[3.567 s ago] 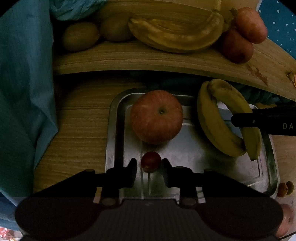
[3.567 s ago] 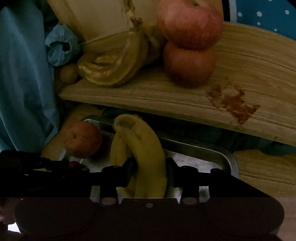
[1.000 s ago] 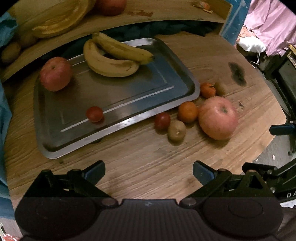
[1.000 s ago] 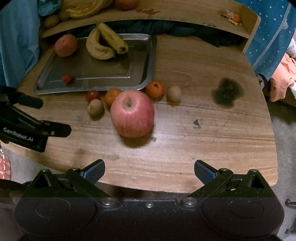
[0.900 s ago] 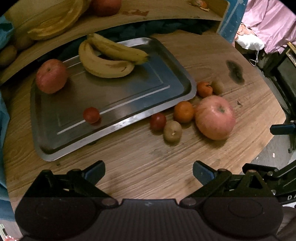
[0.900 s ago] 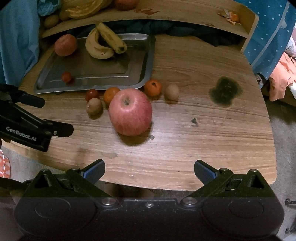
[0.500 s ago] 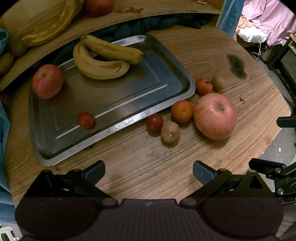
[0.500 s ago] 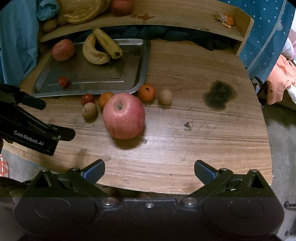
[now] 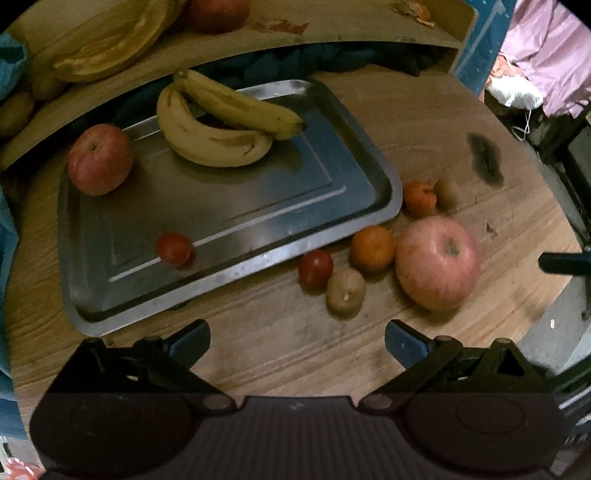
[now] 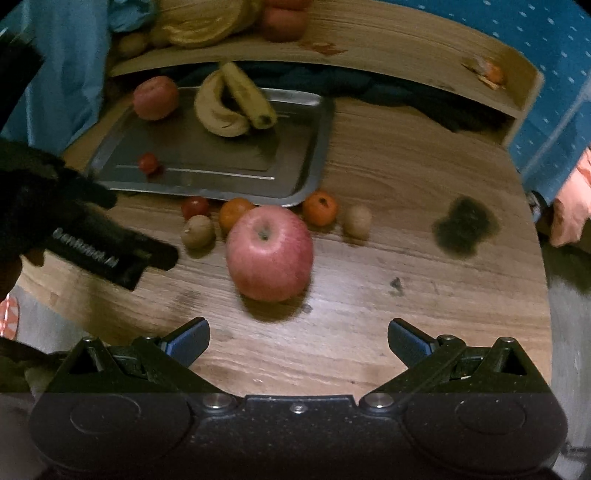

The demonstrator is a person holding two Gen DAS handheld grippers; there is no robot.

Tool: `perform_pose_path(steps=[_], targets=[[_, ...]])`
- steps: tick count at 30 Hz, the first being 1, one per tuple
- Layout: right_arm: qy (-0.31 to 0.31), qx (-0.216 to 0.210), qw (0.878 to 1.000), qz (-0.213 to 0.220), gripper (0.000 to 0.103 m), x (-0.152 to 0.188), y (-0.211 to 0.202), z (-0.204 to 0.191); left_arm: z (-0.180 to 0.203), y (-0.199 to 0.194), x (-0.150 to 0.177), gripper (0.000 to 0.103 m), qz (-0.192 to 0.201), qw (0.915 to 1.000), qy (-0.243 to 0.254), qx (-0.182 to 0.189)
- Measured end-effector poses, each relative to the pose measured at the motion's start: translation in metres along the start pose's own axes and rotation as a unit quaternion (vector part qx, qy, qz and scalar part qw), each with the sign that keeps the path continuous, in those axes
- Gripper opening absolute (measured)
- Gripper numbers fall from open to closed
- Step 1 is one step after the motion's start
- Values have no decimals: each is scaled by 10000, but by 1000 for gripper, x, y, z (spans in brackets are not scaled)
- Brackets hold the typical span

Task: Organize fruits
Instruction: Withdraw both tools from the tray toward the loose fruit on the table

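Note:
A metal tray holds a red apple, two bananas and a small tomato. On the wooden table beside the tray lie a big apple, a tomato, a kiwi, two tangerines and another kiwi. My left gripper is open above the table's front, short of the tomato and kiwi. My right gripper is open, with the big apple just ahead of it. Neither holds anything.
A raised wooden shelf behind the tray carries a squash piece, apples and kiwis. Blue cloth hangs at the left. A dark stain marks the table at the right. The table edge is near both grippers.
Both grippers left the tray, opened wide and drew back to the table's front; the tomato and bananas stayed on the tray. In the last half second the right gripper closed in on the big apple.

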State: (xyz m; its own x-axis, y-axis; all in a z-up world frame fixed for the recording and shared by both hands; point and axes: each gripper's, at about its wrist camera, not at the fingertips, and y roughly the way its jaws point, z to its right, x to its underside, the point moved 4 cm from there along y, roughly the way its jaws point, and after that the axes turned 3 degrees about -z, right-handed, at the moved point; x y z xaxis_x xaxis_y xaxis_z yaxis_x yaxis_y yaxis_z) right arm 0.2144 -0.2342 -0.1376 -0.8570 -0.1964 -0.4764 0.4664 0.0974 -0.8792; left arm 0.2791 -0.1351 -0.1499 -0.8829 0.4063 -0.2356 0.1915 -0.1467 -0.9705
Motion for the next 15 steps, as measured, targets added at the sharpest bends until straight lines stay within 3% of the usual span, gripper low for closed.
perform_pose_path(steps=[5,10,15], targets=[[-197,-53,9997,129,102,-8,3,-2,1,4,-5,102,5,9997,-158,179],[-349,-205,9986,343,102,-17,7,-1,-2,7,-9,94,-24,9989,-381,258],[-528,-446,9972,282,101,-22,17,-4,2,10,-11,88,-32,9985,-429,331]])
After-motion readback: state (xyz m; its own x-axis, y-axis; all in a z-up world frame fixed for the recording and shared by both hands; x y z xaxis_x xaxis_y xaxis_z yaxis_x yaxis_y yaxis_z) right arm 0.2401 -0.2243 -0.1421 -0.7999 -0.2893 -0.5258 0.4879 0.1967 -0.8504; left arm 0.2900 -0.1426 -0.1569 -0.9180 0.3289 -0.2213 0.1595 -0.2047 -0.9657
